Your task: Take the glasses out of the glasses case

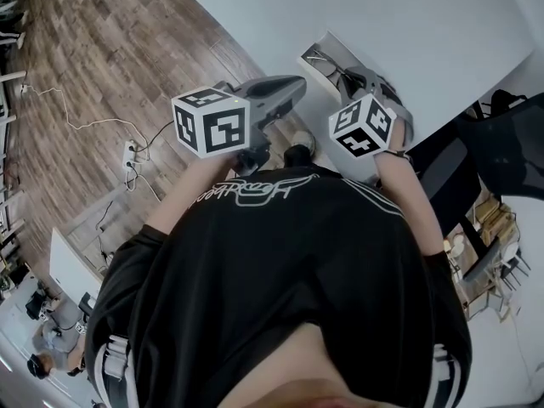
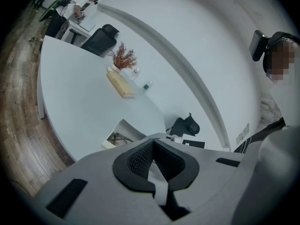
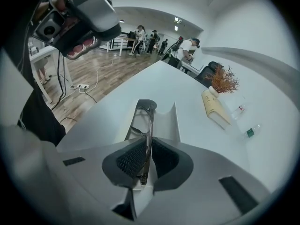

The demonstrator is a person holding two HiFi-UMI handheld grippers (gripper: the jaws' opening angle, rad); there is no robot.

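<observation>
The white glasses case lies open near the edge of the white table. In the right gripper view, thin dark-framed glasses stand on edge over the case, one temple arm running back between the pads. My right gripper is shut on that arm, and in the head view it reaches over the case. My left gripper hovers at the table edge, left of the case. Its jaws are shut with nothing between them. From the left gripper view the case shows just ahead.
Farther along the table lie a beige box, a vase of dried twigs and a small bottle. Black office chairs stand beyond it. A power strip with cables lies on the wood floor, and people stand in the background.
</observation>
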